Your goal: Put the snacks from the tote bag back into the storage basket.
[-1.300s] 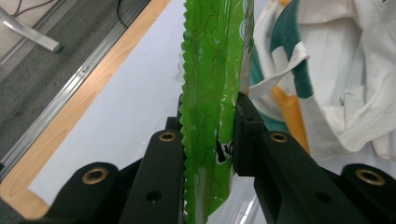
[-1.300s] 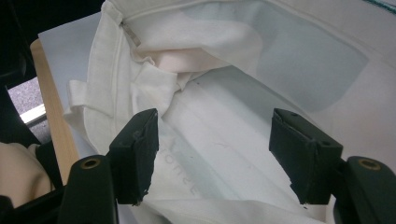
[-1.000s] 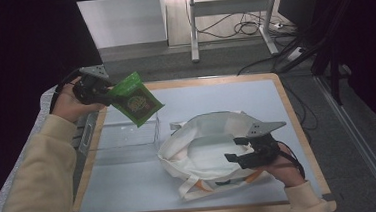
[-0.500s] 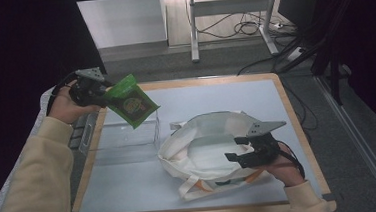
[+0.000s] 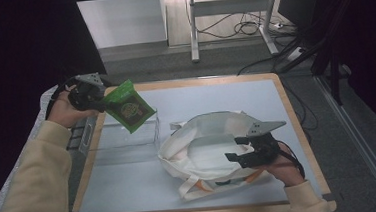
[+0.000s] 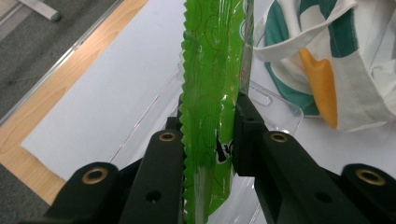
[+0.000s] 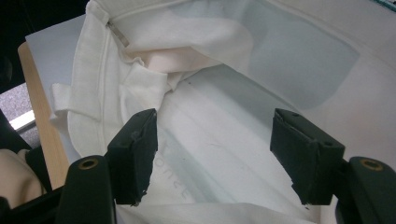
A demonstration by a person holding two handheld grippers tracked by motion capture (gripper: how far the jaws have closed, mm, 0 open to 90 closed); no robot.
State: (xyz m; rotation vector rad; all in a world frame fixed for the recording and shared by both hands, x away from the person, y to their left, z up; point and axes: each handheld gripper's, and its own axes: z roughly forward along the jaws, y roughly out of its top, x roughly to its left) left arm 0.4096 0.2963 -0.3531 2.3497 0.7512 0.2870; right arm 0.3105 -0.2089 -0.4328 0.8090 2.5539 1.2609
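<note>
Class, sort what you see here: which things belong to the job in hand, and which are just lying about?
In the job: green snack packet, clamped in the left gripper; white tote bag, with the open right gripper at its mouth.

Lying about: clear plastic box; cables on the floor.

Green packet [image 6: 212, 93] cut off above the left gripper's [image 6: 208, 126] jaws. Print on it too small to read.
</note>
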